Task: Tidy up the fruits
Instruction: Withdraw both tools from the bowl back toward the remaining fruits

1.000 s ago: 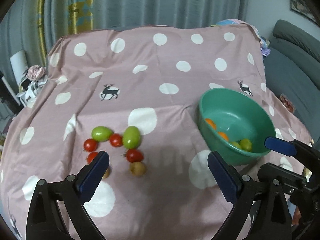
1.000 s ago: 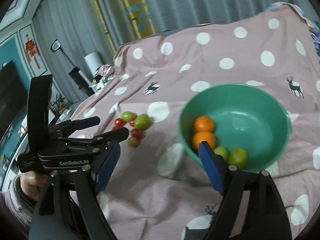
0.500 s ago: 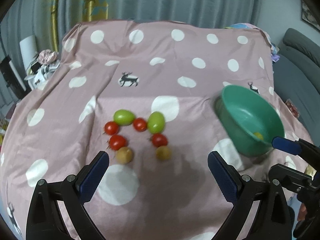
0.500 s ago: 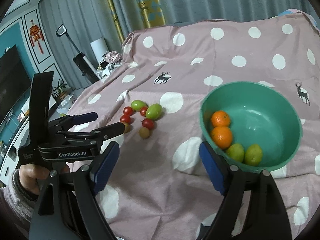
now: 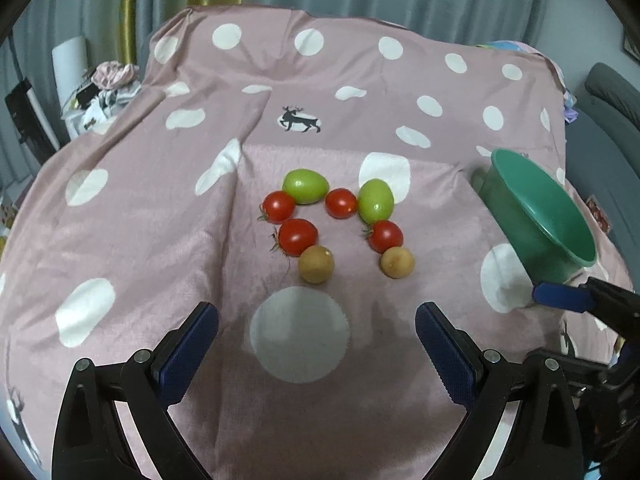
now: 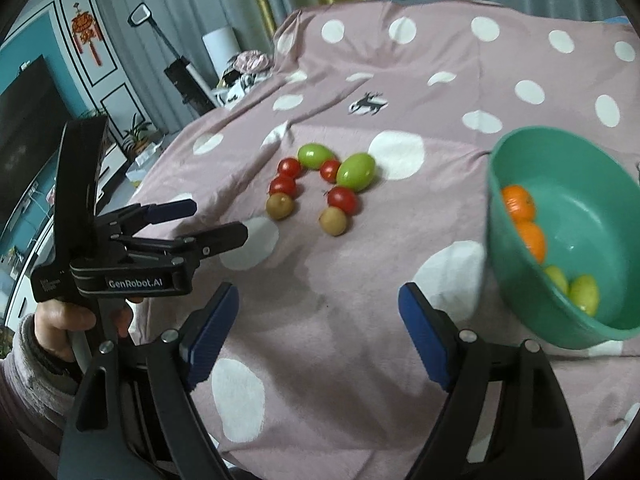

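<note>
Over the last second the left gripper (image 5: 316, 338) has been swung away from the green bowl (image 5: 536, 216) and squared up on the fruit cluster, which has been brought from the lower left of its view to the centre; the right gripper (image 6: 318, 324) has been drawn back, so that the bowl now sits at the right edge of its view. From this it is judged that the next pick is being lined up on the loose fruit, and that most of the sorting is still to be done. The jaws of both grippers are spread wide and nothing is held. Left of the bowl, well apart from it on the pink spotted cloth (image 5: 160, 208), the cluster is laid in an arch: a red tomato (image 5: 279, 206), a second red tomato (image 5: 298, 236), a green fruit (image 5: 305, 185), a brown fruit (image 5: 316, 264), a third red tomato (image 5: 341, 203), a second green fruit (image 5: 375, 200), a fourth red tomato (image 5: 385, 236) and a second brown fruit (image 5: 397, 262). Neighbours are touching or nearly so. Inside the bowl two oranges (image 6: 524, 220) and two yellow-green fruits (image 6: 576, 288) are seen.
</note>
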The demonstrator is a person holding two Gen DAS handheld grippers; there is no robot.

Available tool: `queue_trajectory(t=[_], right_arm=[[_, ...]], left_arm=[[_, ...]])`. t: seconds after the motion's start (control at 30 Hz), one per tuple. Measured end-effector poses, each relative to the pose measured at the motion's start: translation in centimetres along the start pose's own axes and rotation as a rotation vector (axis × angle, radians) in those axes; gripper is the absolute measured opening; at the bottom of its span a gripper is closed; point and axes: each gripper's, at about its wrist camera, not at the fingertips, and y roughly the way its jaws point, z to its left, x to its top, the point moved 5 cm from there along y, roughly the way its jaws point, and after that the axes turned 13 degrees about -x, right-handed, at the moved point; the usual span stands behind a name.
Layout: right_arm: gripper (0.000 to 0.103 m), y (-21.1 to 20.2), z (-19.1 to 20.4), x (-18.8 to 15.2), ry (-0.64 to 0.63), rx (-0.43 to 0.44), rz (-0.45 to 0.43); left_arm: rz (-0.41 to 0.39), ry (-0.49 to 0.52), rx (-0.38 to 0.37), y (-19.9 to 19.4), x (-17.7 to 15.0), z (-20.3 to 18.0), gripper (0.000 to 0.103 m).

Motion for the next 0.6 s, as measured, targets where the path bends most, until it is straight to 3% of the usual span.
queue_trajectory(t=[0.27,0.6], right_arm=[[0.075,3.0,0.1,1.0,0.018,0.004,0.053],[0.06,6.7,0.5,2.2,-0.016,-0.002,0.131]], left_arm=[[0.026,-0.038,-0.022,1.8,0.6,0.9,0.097],[0.097,-0.026,-0.018,4.0,1.3,1.3,0.08]])
